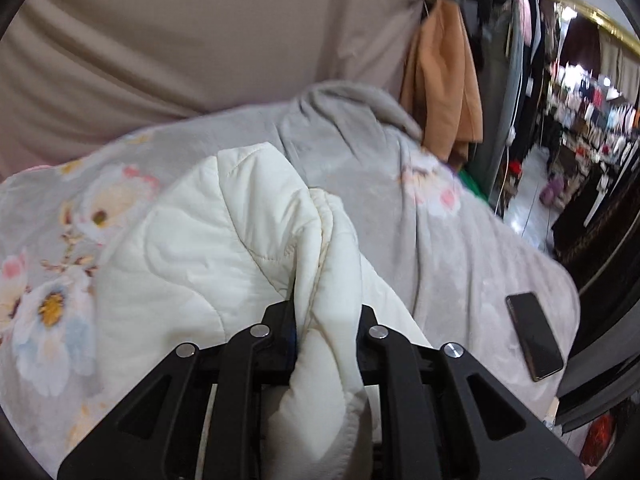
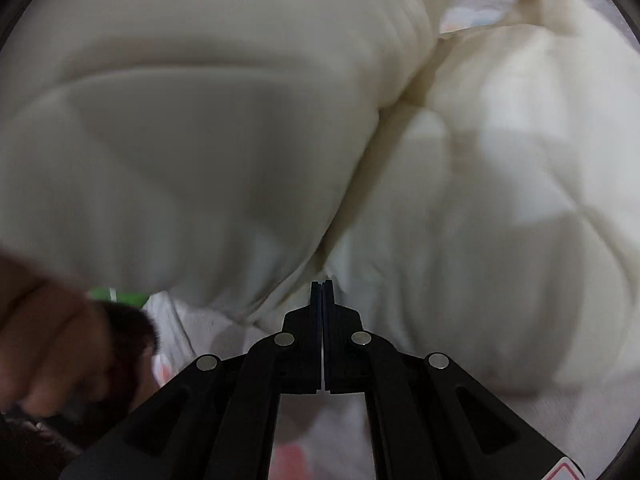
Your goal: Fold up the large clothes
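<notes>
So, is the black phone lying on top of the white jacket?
No, the phone lies on the flowered blanket, apart from the white jacket that the left gripper holds.

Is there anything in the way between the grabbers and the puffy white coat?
No. The left gripper is already clamped on a fold of the white coat. The right gripper is shut, its tips right against the coat; whether fabric is pinched there can't be told. A phone lies off to the side on the flowered blanket.
</notes>
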